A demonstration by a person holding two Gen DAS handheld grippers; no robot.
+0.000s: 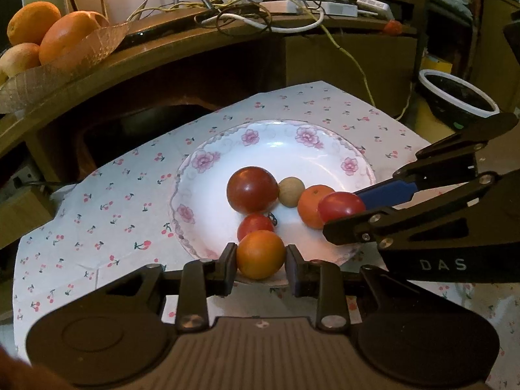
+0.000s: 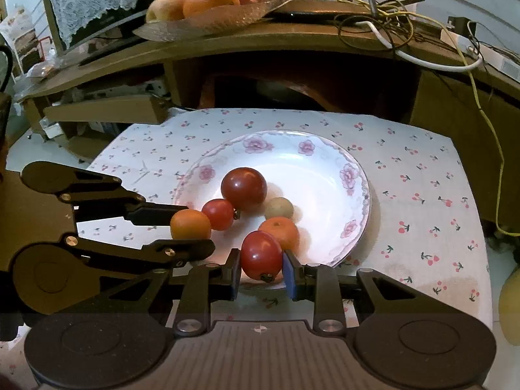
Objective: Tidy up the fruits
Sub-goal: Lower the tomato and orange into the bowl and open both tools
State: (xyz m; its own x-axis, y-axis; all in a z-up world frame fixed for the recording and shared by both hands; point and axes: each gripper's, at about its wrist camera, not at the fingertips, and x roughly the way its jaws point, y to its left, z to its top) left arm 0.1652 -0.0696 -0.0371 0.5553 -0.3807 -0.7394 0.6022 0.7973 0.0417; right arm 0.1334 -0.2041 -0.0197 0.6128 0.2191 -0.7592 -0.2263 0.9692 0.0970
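Left wrist view: the left gripper [image 1: 261,265] is closed on an orange fruit [image 1: 261,254] at the near rim of the floral plate [image 1: 279,144], both pads touching its sides. The right gripper [image 1: 341,214] enters from the right and clasps a red tomato [image 1: 340,206] beside a small orange [image 1: 313,204]. A large dark-red tomato [image 1: 253,189], a pale round fruit [image 1: 291,191] and a small red tomato [image 1: 255,225] lie loose in the plate.

Right wrist view: the right gripper [image 2: 261,271] pinches the red tomato [image 2: 261,255] over the near rim of the plate [image 2: 325,162]; the left gripper [image 2: 191,227] holds its orange fruit [image 2: 190,225] at the plate's left edge. A glass dish of larger fruit [image 2: 208,21] sits on the shelf behind.

Judgement: both pieces are gripped at the plate; whether they are arriving or leaving cannot be told. The next move calls for steady vertical motion to avoid knocking neighbouring fruit.
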